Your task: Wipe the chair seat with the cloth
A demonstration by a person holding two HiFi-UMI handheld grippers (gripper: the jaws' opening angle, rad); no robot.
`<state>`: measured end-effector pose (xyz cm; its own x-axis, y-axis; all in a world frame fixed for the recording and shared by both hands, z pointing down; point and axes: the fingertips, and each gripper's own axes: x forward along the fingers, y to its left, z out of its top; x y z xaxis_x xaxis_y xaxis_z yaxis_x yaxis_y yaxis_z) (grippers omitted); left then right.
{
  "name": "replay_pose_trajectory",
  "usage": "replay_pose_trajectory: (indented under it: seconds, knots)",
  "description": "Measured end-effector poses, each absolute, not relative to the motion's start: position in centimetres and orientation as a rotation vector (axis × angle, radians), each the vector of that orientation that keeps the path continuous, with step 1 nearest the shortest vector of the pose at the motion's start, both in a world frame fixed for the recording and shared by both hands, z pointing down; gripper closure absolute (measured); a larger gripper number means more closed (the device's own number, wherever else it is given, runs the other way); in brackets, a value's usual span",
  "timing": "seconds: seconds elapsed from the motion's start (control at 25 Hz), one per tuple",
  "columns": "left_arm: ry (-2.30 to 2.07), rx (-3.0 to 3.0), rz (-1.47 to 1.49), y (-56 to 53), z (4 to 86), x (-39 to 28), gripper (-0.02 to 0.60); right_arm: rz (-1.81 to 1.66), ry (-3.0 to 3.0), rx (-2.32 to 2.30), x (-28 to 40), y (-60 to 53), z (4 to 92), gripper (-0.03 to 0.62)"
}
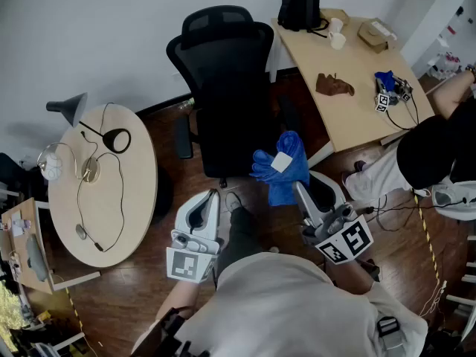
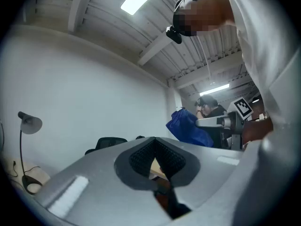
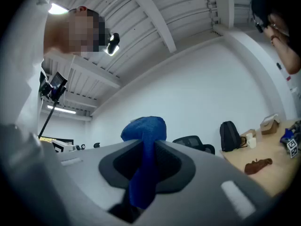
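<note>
wooden round desk [image 1: 134,222] with a lamp [image 1: 68,108] stands at the left. left claw [image 1: 214,193] is pressed together with nothing in it, pointing toward the black chair [image 1: 227,73]. blue cloth [image 1: 282,171] is bunched over the near right edge of the chair seat [image 1: 230,136], pinched in the right claw [image 1: 299,187]. far right, a backpack [image 1: 300,4] sits on a long desk [image 1: 357,103].

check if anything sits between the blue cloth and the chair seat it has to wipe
Nothing visible does. The right gripper is shut on the blue cloth, held close to the front right corner of the chair seat. The seat looks bare, though its dark surface could hide something small.
</note>
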<state>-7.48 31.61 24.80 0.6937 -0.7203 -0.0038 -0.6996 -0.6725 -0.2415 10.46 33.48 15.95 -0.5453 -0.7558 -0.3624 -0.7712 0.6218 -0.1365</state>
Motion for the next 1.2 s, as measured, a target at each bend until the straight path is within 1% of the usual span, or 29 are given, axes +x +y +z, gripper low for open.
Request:
replay_pose_trajectory:
  seconds: [0.12,0.2,0.36,0.48,0.56,0.64,0.76,0.84,0.92,1.0,1.08,1.2]
  knots:
    - [1.050,-2.555,0.086,24.2,19.5,-8.2,0.548,0.011,2.476,-1.229,9.0,25.2,15.5,0.520]
    - [1.031,-2.532,0.156,18.7,17.1,-9.2,0.548,-0.001,2.502,-1.233,7.6,18.7,14.5,0.520]
    - [1.065,-2.580,0.165,7.7,15.6,-11.7,0.548,-0.052,2.538,-1.277,5.8,5.7,13.7,0.520]
    - [1.083,-2.566,0.166,0.5,17.1,-13.0,0.548,-0.088,2.565,-1.299,4.8,-2.9,18.7,0.520]
    - [1.116,-2.553,0.156,-4.2,19.8,-13.6,0.548,-0.152,2.612,-1.314,4.0,-9.3,25.5,0.520]
    - [1.213,-2.556,0.142,-6.4,24.0,-14.3,0.548,-0.298,2.663,-1.339,2.6,-14.4,35.0,0.520]
    - [1.477,-2.572,0.113,-2.7,32.5,-15.8,0.548,-0.617,2.821,-1.286,-1.7,-13.9,53.1,0.520]
    - [1.574,-2.592,0.106,-0.7,37.8,-16.3,0.548,-0.776,2.918,-1.251,-5.4,-12.8,65.6,0.522]
    - [1.598,-2.621,0.132,-1.6,42.3,-16.1,0.548,-0.936,2.956,-1.289,-8.2,-15.0,77.1,0.522]
    - [1.632,-2.645,0.134,-3.5,46.7,-15.5,0.548,-1.099,2.977,-1.343,-10.1,-18.5,86.8,0.522]
    - [1.686,-2.670,0.101,-4.8,50.9,-15.0,0.548,-1.202,3.005,-1.389,-11.9,-21.2,93.7,0.522]
    - [1.735,-2.714,0.076,-5.8,55.5,-14.6,0.548,-1.418,3.006,-1.436,-13.4,-22.6,100.4,0.522]
